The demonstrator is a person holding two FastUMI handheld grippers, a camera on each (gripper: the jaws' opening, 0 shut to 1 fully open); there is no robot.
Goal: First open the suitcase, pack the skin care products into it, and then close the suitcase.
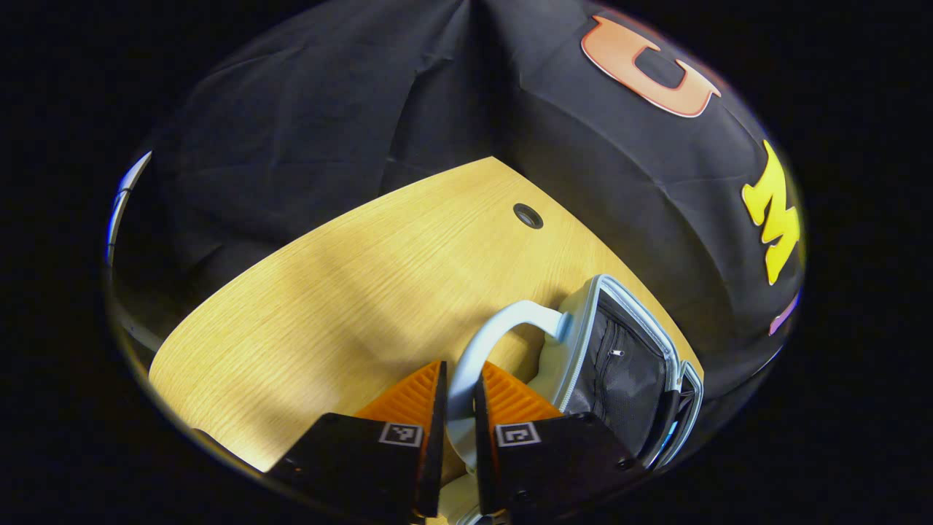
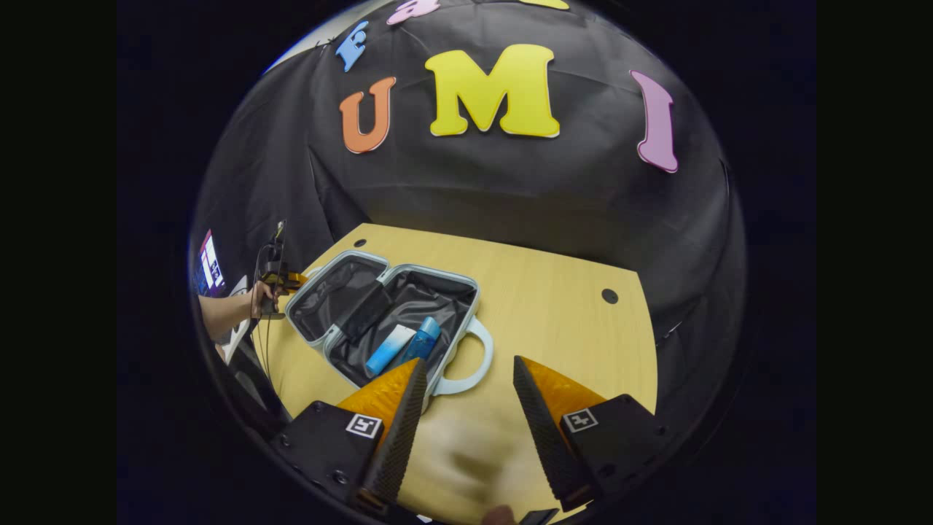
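1. Black cloth [image 2: 510, 189] hangs behind a pale wooden bench [image 2: 568, 321], which has small round holes [image 1: 528, 216] near its far edge.
2. In the right gripper view the suitcase [image 2: 386, 313] lies open at centre left of the frame, both dark-lined halves flat on the bench.
3. Two skin care products sit in the nearer half: a blue and white tube [image 2: 388, 348] and, just beside it, a blue bottle [image 2: 417, 343].
4. The right claw [image 2: 466, 397], at the bottom of its own view, stands wide apart over bare bench, gripping nothing, near the suitcase's front handle [image 2: 470, 364].
5. In the left gripper view the left claw [image 1: 461, 397] is at bottom centre, both fingers pressed on the suitcase's other pale handle [image 1: 485, 339].
6. At the left edge of the right gripper view a hand [image 2: 261, 297] holds that left claw against the far side of the case.
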